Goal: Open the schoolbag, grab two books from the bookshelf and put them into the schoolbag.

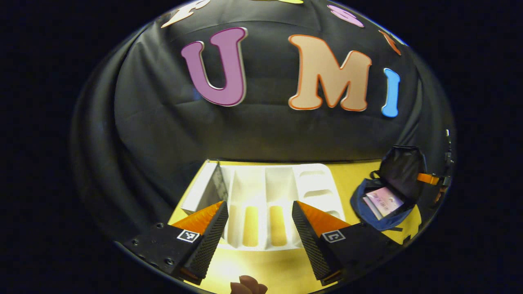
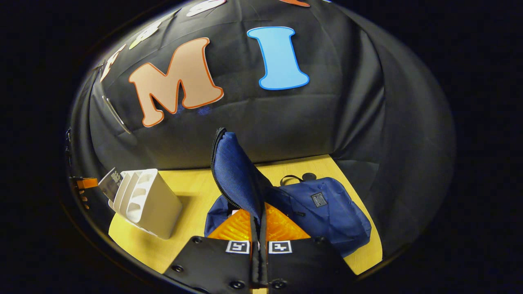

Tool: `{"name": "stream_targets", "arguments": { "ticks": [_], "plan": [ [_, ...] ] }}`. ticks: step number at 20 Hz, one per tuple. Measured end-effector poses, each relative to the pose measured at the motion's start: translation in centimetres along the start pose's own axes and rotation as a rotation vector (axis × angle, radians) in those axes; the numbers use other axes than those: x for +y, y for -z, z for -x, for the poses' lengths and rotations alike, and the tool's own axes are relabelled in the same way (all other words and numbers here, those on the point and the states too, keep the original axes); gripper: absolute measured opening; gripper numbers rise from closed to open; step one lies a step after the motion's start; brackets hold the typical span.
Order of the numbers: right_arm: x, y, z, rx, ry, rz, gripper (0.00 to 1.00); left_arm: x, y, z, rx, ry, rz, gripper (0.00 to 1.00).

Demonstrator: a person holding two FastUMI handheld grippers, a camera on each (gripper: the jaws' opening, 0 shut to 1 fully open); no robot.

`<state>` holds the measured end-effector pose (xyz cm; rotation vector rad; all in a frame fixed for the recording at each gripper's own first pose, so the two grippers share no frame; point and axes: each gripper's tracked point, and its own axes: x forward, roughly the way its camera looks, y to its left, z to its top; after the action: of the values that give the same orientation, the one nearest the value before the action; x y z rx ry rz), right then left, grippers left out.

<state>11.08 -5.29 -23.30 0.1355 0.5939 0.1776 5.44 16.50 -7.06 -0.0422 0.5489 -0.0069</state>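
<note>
Yellow table (image 2: 188, 183) carries everything. On its right part lies the blue schoolbag (image 2: 327, 212), soft and a little crumpled, with a small dark label on the front and a thin carry loop at the top. Its flap (image 2: 235, 171) stands up, with the zipper running along the edge. In the left gripper view the schoolbag (image 1: 367, 212) is open, its dark lining is visible, and a pale pink book (image 1: 384, 202) lies inside. The white bookshelf (image 1: 269, 196) stands to the left of the bag, with another book (image 1: 206, 190) at its left end. The right gripper (image 2: 259, 222) is closed on the flap. The left gripper (image 1: 259, 214) is wide apart and holds nothing, in front of the bookshelf.
</note>
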Motion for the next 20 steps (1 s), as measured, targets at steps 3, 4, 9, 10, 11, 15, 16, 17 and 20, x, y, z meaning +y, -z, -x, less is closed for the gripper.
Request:
{"name": "stream_targets", "arguments": {
  "ticks": [3,4,9,10,11,15,16,17,20],
  "plan": [
    [-0.2,-0.1,0.1,-0.004,0.012,-0.007,0.04,3.3,-1.2,-1.9,0.056,0.001,0.02,0.92],
    [-0.1,-0.2,0.1,-0.004,0.015,-0.006,0.04,3.8,-1.1,-2.8,0.071,0.0,0.02,0.93],
    [-0.3,-0.3,0.2,-0.005,0.025,-0.014,0.03,7.0,-0.6,-6.3,0.171,0.013,0.01,0.93],
    [-0.3,-0.3,0.3,-0.005,0.027,-0.018,0.07,7.5,0.0,-6.9,0.203,0.014,0.007,0.93],
    [-0.4,-0.2,0.2,-0.001,0.025,-0.023,0.03,8.0,1.0,-7.6,0.254,0.022,0.0,0.93],
    [-0.6,-0.3,0.2,0.001,0.031,-0.014,0.04,9.3,3.1,-9.9,0.372,0.018,-0.016,0.93],
    [-0.5,-0.3,0.2,0.005,0.031,-0.017,0.04,9.6,4.1,-10.1,0.405,0.02,-0.017,0.92],
    [-0.6,-0.2,0.2,0.005,0.03,-0.021,0.03,9.8,4.6,-10.3,0.427,0.019,-0.016,0.93],
    [-0.6,-0.3,0.1,0.005,0.03,-0.019,0.03,9.8,5.4,-10.6,0.48,0.039,-0.018,0.93]
  ]
}}
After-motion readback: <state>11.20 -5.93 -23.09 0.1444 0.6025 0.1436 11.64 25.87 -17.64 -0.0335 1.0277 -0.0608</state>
